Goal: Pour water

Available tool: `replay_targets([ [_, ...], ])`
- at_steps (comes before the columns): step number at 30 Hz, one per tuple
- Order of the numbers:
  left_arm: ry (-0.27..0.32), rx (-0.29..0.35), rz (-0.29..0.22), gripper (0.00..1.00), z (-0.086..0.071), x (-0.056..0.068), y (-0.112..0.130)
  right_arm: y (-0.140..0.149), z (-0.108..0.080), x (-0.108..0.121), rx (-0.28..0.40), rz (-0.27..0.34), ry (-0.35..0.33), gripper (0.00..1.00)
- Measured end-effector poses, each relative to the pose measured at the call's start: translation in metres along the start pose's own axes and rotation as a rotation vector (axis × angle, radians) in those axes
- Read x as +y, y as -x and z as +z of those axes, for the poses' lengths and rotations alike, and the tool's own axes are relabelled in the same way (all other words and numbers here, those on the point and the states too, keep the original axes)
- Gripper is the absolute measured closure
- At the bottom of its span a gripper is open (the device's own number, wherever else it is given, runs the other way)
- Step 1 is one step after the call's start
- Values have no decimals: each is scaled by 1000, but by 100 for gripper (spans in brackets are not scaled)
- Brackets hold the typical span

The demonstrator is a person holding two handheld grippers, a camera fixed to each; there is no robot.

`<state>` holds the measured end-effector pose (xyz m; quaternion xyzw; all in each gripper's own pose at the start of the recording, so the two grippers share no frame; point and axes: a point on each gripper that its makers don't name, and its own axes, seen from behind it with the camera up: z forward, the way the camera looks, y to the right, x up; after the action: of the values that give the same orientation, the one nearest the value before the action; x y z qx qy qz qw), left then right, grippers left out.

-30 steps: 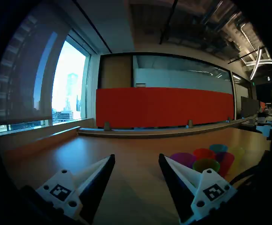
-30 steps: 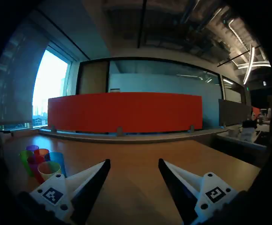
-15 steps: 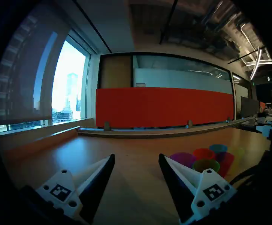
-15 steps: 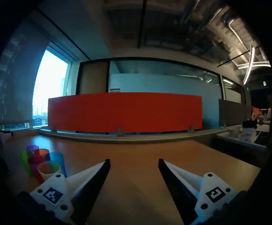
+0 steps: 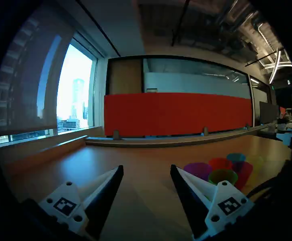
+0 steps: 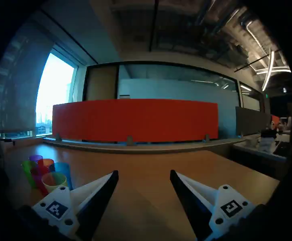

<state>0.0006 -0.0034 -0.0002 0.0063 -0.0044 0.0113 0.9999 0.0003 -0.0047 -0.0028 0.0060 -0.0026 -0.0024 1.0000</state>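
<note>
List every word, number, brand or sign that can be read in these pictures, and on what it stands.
No text can be read.
Small white sign on the glass wall: too small to read.
Square markers on the left gripper and the right gripper: black-and-white patterns, no letters or digits.
Coloured cups: no print visible.

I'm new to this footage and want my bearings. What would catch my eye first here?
The long red panel across the far side of the table stands out first, with the bright window to its left. Then the cluster of coloured cups, low right in the left gripper view and low left in the right gripper view. The left gripper and right gripper are open, holding nothing.
</note>
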Motion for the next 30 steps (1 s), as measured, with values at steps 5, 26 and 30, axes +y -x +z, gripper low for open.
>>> replay_targets([
  [5,6,10,28,14,-1,1,-16,-4,-1,-8,-16,-2,-21,1],
  [26,103,10,-36,14,13,7,-113,-98,7,-29,-27,-56,-81,1],
  [30,116,2,-19,14,15,9,-132,-118,10,-31,-22,-57,-93,1],
])
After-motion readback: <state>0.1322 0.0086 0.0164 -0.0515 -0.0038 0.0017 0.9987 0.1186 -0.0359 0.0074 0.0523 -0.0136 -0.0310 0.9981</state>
